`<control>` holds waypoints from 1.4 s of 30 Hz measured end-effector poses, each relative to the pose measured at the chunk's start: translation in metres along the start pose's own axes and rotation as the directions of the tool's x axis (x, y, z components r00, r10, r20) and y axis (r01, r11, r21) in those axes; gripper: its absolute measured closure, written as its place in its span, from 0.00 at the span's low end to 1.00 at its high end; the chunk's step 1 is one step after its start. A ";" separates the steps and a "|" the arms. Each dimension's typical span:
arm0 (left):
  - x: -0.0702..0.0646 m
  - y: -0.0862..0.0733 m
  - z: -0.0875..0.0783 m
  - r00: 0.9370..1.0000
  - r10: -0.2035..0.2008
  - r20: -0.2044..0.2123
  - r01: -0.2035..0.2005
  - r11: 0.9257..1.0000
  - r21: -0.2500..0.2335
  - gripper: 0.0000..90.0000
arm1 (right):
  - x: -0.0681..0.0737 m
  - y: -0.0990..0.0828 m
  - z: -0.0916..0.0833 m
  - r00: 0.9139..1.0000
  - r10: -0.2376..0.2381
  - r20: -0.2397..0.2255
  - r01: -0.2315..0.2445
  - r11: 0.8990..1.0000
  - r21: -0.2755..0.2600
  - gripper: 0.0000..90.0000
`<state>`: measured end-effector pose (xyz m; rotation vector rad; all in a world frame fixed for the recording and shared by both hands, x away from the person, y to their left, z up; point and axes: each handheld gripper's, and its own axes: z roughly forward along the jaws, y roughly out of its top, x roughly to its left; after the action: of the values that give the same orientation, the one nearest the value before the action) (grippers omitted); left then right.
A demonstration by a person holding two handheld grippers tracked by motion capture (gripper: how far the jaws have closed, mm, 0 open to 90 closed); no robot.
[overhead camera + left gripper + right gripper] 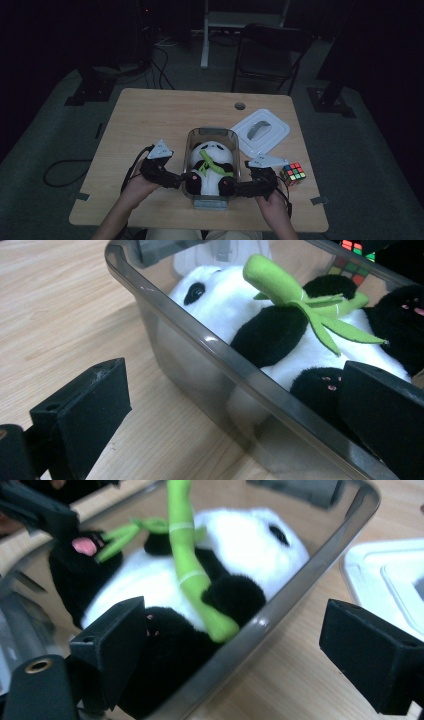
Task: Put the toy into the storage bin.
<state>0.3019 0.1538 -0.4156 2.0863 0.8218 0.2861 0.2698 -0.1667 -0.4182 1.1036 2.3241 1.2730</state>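
A plush panda holding a green bamboo stalk lies on its back inside a clear plastic bin near the table's front middle. My left gripper is open and straddles the bin's left wall, one jaw outside, one inside by the panda's foot. My right gripper is also open and straddles the right wall, with one jaw against the panda's black leg. The bamboo lies across the panda's belly.
The bin's white lid rests on the table right of the bin, behind my right hand. A Rubik's cube sits beside the right gripper near the table's right edge. A chair stands beyond the table's far side.
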 end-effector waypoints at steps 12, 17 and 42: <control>0.000 0.000 0.000 1.000 0.005 0.001 -0.005 1.000 0.006 0.02 | -0.007 -0.010 -0.001 0.997 0.073 -0.017 -0.073 0.997 0.004 0.13; 0.000 0.000 0.000 1.000 0.002 0.004 -0.002 1.000 0.003 0.02 | -0.013 -0.007 -0.017 0.997 0.075 0.023 -0.074 0.995 -0.069 0.13; 0.012 -0.006 -0.010 1.000 0.002 -0.028 -0.003 1.000 -0.019 0.02 | -0.103 -0.064 -0.071 0.937 0.225 0.266 -0.200 0.973 -0.119 0.13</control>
<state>0.3036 0.1706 -0.4153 2.0700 0.8303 0.3243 0.2686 -0.3058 -0.4411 1.4333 1.9652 1.1901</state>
